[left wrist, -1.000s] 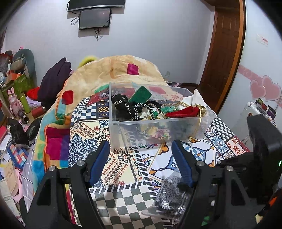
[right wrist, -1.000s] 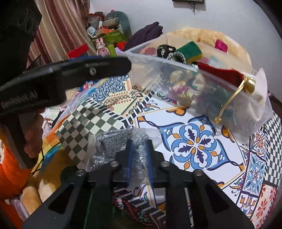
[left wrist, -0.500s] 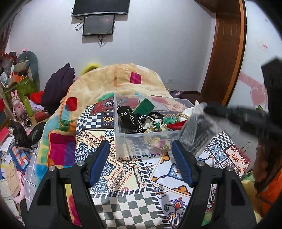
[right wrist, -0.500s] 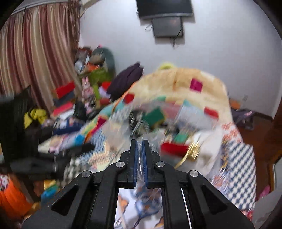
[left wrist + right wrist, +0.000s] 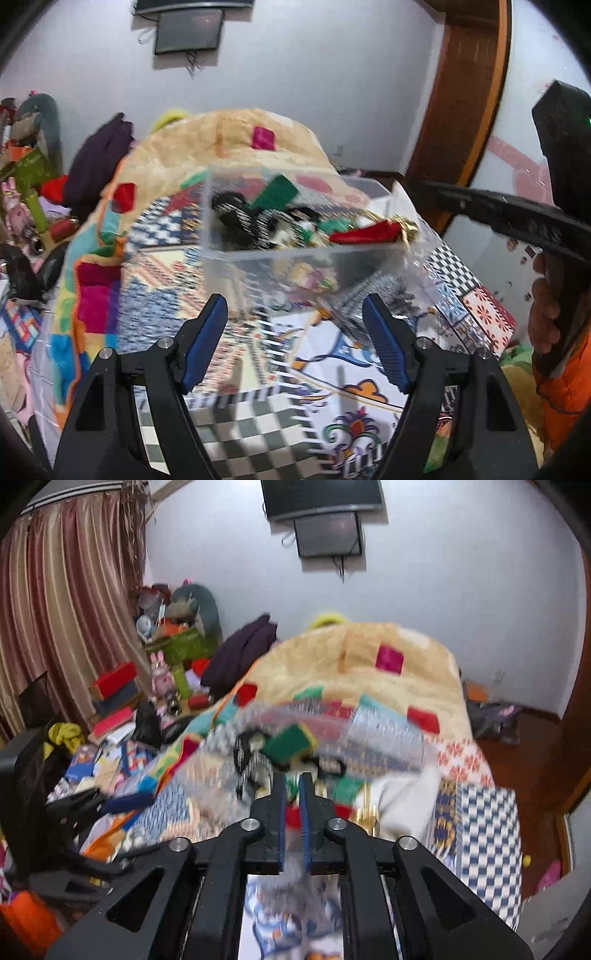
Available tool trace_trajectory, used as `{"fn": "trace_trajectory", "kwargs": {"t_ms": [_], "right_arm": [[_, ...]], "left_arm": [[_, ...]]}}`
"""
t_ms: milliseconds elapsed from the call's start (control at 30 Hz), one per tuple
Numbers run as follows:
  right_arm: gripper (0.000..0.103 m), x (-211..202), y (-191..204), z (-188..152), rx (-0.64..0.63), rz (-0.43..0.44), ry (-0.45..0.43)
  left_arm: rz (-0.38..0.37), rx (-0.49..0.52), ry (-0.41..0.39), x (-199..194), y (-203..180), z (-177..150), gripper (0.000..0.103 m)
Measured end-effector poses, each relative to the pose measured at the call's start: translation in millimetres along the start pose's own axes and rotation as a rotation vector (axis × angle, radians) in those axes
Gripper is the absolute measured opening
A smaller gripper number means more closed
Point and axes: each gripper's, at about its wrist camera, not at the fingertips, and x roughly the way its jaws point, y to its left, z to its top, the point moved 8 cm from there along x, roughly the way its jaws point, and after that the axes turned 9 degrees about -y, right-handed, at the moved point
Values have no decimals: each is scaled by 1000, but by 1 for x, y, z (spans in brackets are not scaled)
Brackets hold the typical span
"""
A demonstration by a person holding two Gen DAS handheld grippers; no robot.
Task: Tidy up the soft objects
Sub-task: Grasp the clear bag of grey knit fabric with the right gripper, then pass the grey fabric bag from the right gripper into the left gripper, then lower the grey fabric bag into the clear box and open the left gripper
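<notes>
A clear plastic bin (image 5: 295, 258) sits on the patterned bedspread and holds several soft items: a green pad (image 5: 275, 194), black-and-white bands (image 5: 236, 218), a red pouch (image 5: 364, 234). My left gripper (image 5: 295, 314) is open and empty in front of the bin. My right gripper (image 5: 291, 786) is shut on a clear bag of grey fabric (image 5: 295, 882), which hangs below its fingers. In the left wrist view the bag (image 5: 373, 295) hangs at the bin's near right corner. The bin (image 5: 314, 738) looks blurred in the right wrist view.
A beige blanket (image 5: 221, 147) is heaped behind the bin. Clutter, toys and boxes (image 5: 122, 701) fill the floor to the left of the bed. A wooden door (image 5: 458, 110) stands at the right. A dark garment (image 5: 99, 155) lies at the bed's far left.
My right gripper lifted the bag of grey fabric off the bedspread and carried it up toward the bin. The left gripper stayed open and shifted only slightly.
</notes>
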Motion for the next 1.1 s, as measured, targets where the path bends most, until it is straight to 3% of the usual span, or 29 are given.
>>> {"fn": "trace_trajectory", "kwargs": {"t_ms": [100,267,467,633,867,1000,1100], "right_arm": [[43,-11,-12,-17,28,-19,15],[45,-26,-29,-42,52,-45,65],[45,-30,-43,-54,58,-80,77],[46,-34,-52,-57,86,-70,67],[46,-38,-58,-60,123,-69,60],[46,-40,-57,-60,119,-73,50],[46,-41,-58,-60,117,-78,47]], "left_arm": [[-35,13,53,18,-15,-10,75],[-100,38,168,52,-49,-29,75],[-64,33,237,77,-63,-36,79],[-46,40,237,83,-69,-38,77],[-97,86,243,86,-89,-49,28],[-95,89,217,80,-89,-48,17],[-72,132,165,62,-86,-45,15]]}}
